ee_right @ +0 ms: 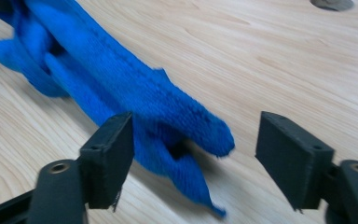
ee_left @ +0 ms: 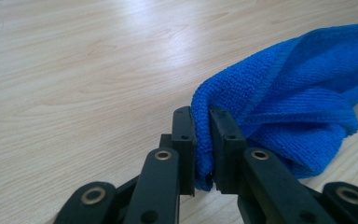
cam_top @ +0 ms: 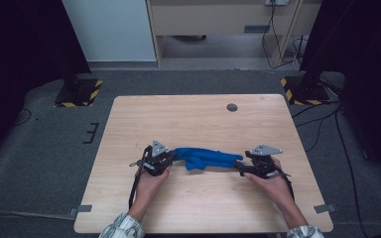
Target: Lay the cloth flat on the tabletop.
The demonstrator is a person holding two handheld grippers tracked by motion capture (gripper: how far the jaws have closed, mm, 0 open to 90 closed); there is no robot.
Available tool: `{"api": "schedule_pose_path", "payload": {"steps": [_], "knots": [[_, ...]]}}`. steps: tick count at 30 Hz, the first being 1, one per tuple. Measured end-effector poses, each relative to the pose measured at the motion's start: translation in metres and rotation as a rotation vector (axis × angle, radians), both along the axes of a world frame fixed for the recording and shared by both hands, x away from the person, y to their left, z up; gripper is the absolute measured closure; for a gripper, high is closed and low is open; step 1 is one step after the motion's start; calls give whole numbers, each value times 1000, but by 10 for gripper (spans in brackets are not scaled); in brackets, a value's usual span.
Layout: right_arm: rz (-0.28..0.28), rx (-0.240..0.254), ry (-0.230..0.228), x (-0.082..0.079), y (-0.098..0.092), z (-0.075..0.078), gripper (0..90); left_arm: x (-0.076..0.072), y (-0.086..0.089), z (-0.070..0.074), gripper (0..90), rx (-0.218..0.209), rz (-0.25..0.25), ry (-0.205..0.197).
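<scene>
A blue cloth (cam_top: 206,158) lies bunched in a long strip across the middle of the wooden table (cam_top: 198,119). My left gripper (cam_top: 171,159) holds its left end; in the left gripper view the jaws are shut on a fold of the blue cloth (ee_left: 279,93), with the gripper (ee_left: 203,123) just above the tabletop. My right gripper (cam_top: 239,166) is at the strip's right end. In the right gripper view its jaws stand wide apart, and the loose end of the cloth (ee_right: 135,98) lies between the gripper's (ee_right: 193,144) pads without being pressed.
A round grey cable port (cam_top: 232,107) sits in the table near its far edge. Beyond the table are grey carpet, stand bases with yellow-black tape (cam_top: 79,92), and a light wooden desk (cam_top: 218,20) with cables.
</scene>
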State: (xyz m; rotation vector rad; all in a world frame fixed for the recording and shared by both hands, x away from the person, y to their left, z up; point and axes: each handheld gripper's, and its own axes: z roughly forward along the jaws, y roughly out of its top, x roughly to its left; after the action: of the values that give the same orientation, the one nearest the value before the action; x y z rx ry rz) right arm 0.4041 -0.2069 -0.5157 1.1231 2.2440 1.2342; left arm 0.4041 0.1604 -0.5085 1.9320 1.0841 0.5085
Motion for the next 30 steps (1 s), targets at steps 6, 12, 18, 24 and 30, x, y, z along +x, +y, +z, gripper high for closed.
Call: {"api": "schedule_pose_path", "payload": {"steps": [6, 12, 18, 24, 30], "knots": [[66, 15, 7, 2, 13, 5, 746, 3, -1, -6, 800, 19, -7, 26], [78, 28, 30, -8, 4, 18, 852, 1, -9, -7, 786, 23, -49, 40], [52, 36, 93, -28, -15, 39, 851, -4, -20, -5, 747, 17, -110, 43], [-4, 27, 64, -7, -16, 21, 842, -1, -21, -6, 537, -4, -76, 3], [-15, -1, 49, 2, -11, 11, 837, -2, -14, 2, 431, -77, -68, -52]]}}
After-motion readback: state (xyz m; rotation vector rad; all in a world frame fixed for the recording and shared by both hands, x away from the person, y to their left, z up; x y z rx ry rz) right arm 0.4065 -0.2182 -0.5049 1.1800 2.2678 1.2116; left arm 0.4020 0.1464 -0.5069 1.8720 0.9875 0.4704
